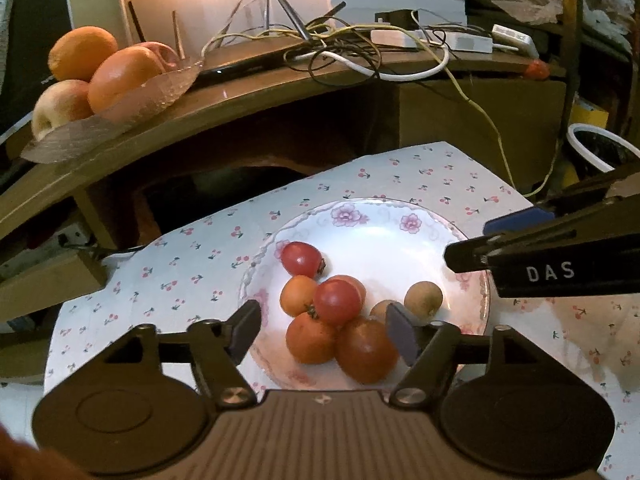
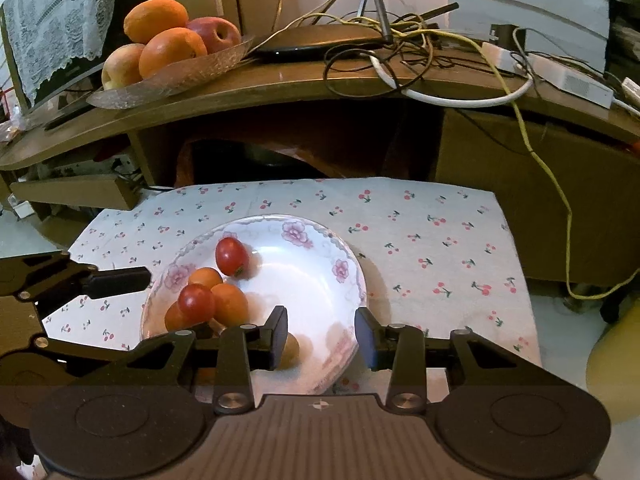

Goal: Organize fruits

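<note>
A: Tomatoes (image 1: 338, 300) piled on the plate (image 1: 400, 240), left gripper (image 1: 324, 330) over them, jaws open and empty.

B: Right gripper (image 2: 321, 338) too, open at the rim. Those look soft and slick, likely to roll; grip one gently across its middle.

Bare plate (image 2: 304, 276) right half, tomatoes (image 2: 208, 300) crowd left, shelf (image 2: 280, 92) overhangs behind

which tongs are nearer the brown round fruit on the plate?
Right. The right tongs have one finger touching or just in front of the brown fruit; the left tongs sit open over the tomato pile beside it.
</note>
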{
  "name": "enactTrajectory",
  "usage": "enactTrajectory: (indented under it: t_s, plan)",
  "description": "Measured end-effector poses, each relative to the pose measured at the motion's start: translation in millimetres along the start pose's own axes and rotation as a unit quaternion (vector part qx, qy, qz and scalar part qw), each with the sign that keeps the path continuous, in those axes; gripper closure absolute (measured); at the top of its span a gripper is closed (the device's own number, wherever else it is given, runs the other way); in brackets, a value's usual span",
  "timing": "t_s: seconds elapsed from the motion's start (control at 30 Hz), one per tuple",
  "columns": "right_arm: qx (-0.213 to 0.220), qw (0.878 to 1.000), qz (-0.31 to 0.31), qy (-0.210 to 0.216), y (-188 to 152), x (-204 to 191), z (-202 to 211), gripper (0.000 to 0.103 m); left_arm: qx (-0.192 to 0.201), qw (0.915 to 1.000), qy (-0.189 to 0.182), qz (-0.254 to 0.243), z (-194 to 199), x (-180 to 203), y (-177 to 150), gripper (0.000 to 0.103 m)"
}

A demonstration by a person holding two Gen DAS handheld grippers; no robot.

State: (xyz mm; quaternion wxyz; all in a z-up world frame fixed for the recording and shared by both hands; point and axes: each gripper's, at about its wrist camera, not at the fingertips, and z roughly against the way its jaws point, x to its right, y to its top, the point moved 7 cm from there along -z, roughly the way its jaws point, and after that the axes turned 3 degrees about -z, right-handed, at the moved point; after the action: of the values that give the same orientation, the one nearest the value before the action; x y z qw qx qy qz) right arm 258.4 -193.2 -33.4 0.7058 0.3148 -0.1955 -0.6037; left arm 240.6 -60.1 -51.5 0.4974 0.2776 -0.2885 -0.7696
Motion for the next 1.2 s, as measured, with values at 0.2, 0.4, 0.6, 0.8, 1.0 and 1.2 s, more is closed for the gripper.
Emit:
enactTrajectory:
  t_s: [0.2,0.4,0.6,0.8,1.0,1.2]
  plan:
    - [-0.004,1.0,0.003,-0.002,-10,0,11,0.063,0.002,0.9997,0.025,0.003,10,1,-7,0.01]
    - [-0.004,1.0,0.003,-0.003,-16,-1,18,0.06,-0.001,0.9983,0.058,0.0,21,4,-12,0.0]
    - [0.002,1.0,-0.001,-0.005,-31,-5,38,0.06,-0.002,0.9976,0.052,0.045,36,-1,-22,0.0]
    - [0.003,1.0,-0.009,-0.008,-47,-7,57,0.06,-0.01,0.9949,0.07,0.072,49,-6,-33,0.0]
    - [0.006,1.0,-0.021,-0.003,-59,-10,74,0.06,-0.016,0.9944,0.065,0.082,64,2,-44,0.0]
    - [0.003,1.0,-0.022,0.005,-74,-20,87,0.06,-0.018,0.9937,0.069,0.087,78,7,-55,0.0]
